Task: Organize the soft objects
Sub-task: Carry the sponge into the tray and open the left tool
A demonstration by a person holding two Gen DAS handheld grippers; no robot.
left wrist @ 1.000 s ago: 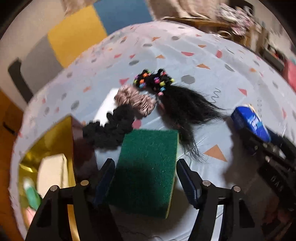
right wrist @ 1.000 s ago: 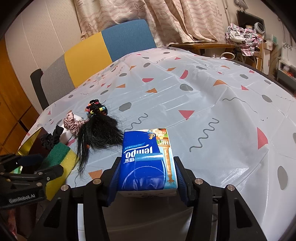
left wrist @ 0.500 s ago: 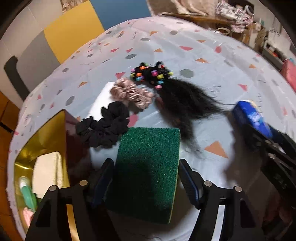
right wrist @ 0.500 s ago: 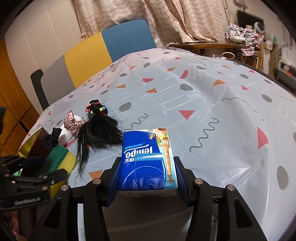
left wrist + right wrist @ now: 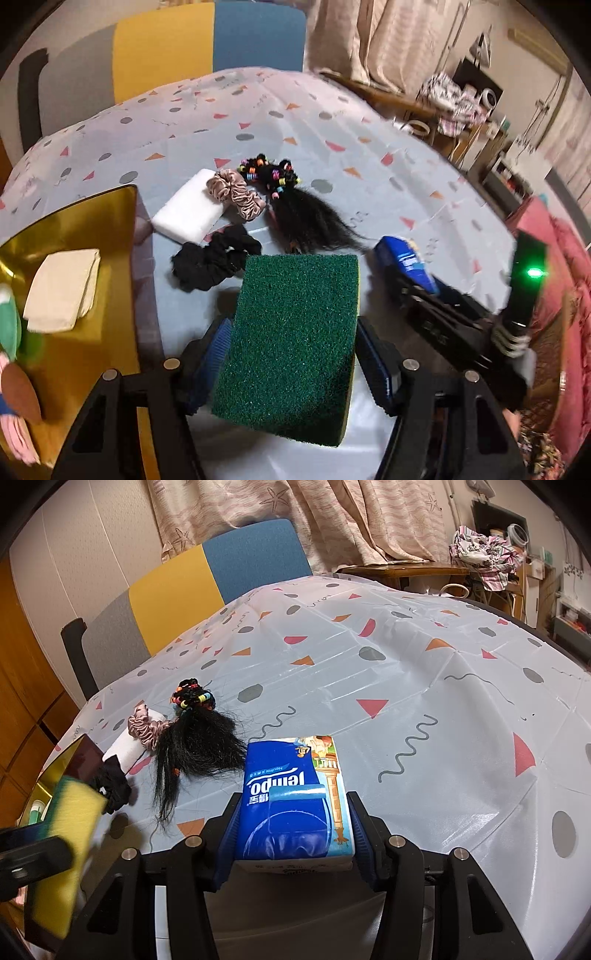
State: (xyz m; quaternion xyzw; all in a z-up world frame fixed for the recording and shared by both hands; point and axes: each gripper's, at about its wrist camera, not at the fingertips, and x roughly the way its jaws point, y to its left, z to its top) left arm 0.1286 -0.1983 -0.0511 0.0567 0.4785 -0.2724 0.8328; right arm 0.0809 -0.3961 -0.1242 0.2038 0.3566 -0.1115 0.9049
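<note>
My left gripper (image 5: pixel 295 350) is shut on a green and yellow sponge (image 5: pixel 291 339) and holds it lifted above the table; the sponge also shows in the right wrist view (image 5: pixel 64 845). My right gripper (image 5: pixel 293 834) is shut on a blue Tempo tissue pack (image 5: pixel 295 801), low over the table; the pack shows in the left wrist view (image 5: pixel 404 262). On the tablecloth lie a black scrunchie (image 5: pixel 214 262), a pink scrunchie (image 5: pixel 236 194), a white foam block (image 5: pixel 188 212) and a black hairpiece with coloured beads (image 5: pixel 299 210).
A gold tray (image 5: pixel 74 236) at the left holds a folded beige cloth (image 5: pixel 62 288) and soft toys (image 5: pixel 11 332). A chair (image 5: pixel 207 568) stands behind the table. Cluttered furniture (image 5: pixel 484 550) stands at the far right.
My left gripper has lifted the sponge off the table and pulled back, with the view tilting up. The right gripper and tissue pack have not moved.
</note>
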